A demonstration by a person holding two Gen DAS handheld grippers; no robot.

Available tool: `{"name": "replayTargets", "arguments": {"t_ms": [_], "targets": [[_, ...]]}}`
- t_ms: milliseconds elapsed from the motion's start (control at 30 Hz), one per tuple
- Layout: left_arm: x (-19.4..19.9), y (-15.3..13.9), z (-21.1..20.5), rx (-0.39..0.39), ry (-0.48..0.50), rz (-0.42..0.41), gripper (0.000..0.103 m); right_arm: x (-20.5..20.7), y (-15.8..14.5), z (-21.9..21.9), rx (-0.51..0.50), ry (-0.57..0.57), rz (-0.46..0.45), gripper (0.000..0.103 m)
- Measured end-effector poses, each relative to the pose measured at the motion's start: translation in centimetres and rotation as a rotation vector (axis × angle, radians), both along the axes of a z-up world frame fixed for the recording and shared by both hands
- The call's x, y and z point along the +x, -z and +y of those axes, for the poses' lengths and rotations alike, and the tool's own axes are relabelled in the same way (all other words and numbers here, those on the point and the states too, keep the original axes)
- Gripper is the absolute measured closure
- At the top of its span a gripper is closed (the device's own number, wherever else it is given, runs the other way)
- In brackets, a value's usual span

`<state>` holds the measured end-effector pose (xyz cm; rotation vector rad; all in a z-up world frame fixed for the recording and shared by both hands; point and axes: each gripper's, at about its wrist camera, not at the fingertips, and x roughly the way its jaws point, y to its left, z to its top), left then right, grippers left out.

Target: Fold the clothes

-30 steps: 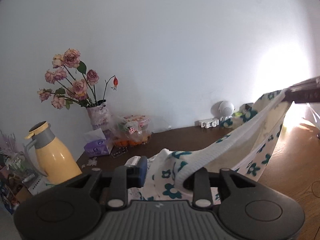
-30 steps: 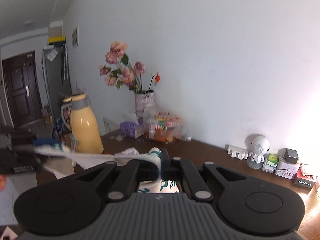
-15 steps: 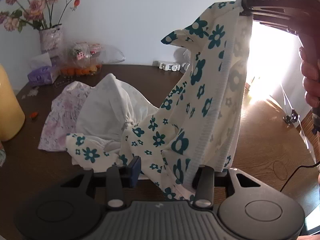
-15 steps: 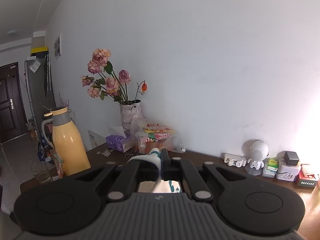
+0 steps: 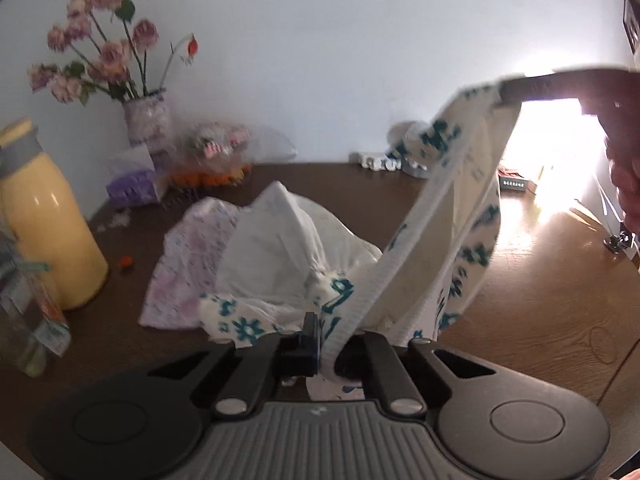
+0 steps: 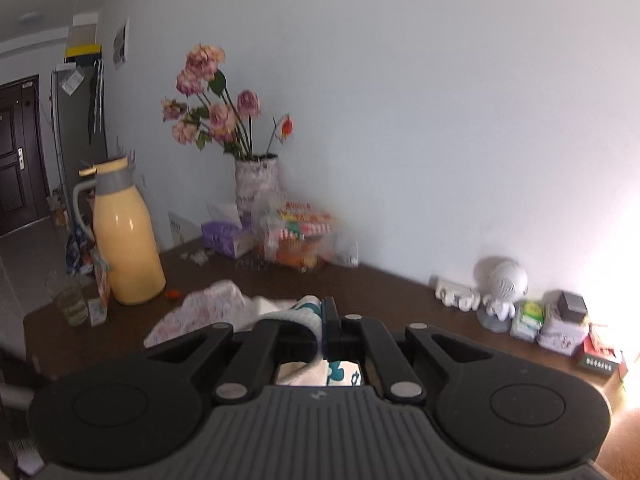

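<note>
Left hand-held gripper [image 5: 326, 354] pinches floral garment [image 5: 448, 216]; roses [image 5: 100, 52] fill vase [image 5: 146, 124].

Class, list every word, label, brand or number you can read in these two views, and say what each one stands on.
Nothing here can be read for certain.
White capital lettering on the dark box by the wall: too blurred to read.
Colourful print on the snack bag: blurred.
Marks on the sheet on the wall: too small to read.
The floral garment: flower print only, no words.
</note>
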<state>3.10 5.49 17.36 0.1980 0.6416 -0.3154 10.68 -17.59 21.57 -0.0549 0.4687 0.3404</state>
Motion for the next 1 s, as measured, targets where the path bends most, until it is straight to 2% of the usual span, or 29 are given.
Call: {"name": "replayTargets", "arguments": {"t_ms": [167, 233, 300, 367, 400, 500, 600, 633, 700, 767, 833, 933, 1000], "targets": [[2.2, -5.0, -1.7, 0.154, -0.023, -0.184, 0.1, -0.1, -0.3, -1.9, 0.016, -0.029, 0.053, 0.101], [6.0, -4.5, -3.5, 0.238, -0.067, -0.18, 0.1, 2.1, 0.5, -1.6, 0.014, 0.004, 0.083, 0.101], [11.0, -3.3, -5.5, 0.299, -0.129, -0.154, 0.101, 6.1, 2.0, -0.5, 0.006, 0.068, 0.141, 0.101], [15.1, -3.9, -6.8, 0.321, -0.192, -0.215, 0.101, 10.0, 2.0, 0.4, 0.026, 0.128, 0.144, 0.101], [16.8, -4.9, -7.4, 0.327, -0.228, -0.268, 0.101, 11.0, -0.2, 0.4, 0.053, 0.152, 0.085, 0.101], [19.1, -13.7, -7.6, 0.263, -0.34, -0.523, 0.101, 14.2, -6.9, 0.3, 0.133, 0.221, -0.097, 0.101], [16.7, -23.0, -7.5, 0.168, -0.385, -0.764, 0.101, 11.9, -16.3, 0.0, 0.199, 0.214, -0.36, 0.101], [15.6, -24.6, -7.6, 0.166, -0.384, -0.818, 0.101, 11.0, -19.0, 0.0, 0.211, 0.21, -0.44, 0.101], [13.1, -27.2, -7.8, 0.173, -0.378, -0.918, 0.101, 9.2, -21.3, 0.2, 0.2, 0.198, -0.517, 0.101], [10.9, -27.4, -7.9, 0.204, -0.349, -0.966, 0.1, 7.8, -21.2, 0.2, 0.173, 0.169, -0.555, 0.101], [8.8, -26.1, -8.0, 0.22, -0.334, -0.954, 0.1, 6.7, -19.9, 0.1, 0.142, 0.133, -0.567, 0.101], [5.3, -22.0, -8.3, 0.294, -0.303, -0.917, 0.1, 5.2, -16.8, -0.1, 0.094, 0.077, -0.53, 0.101], [2.1, -18.3, -8.7, 0.336, -0.271, -0.882, 0.1, 3.5, -14.0, -0.1, 0.039, 0.026, -0.492, 0.101]]}}
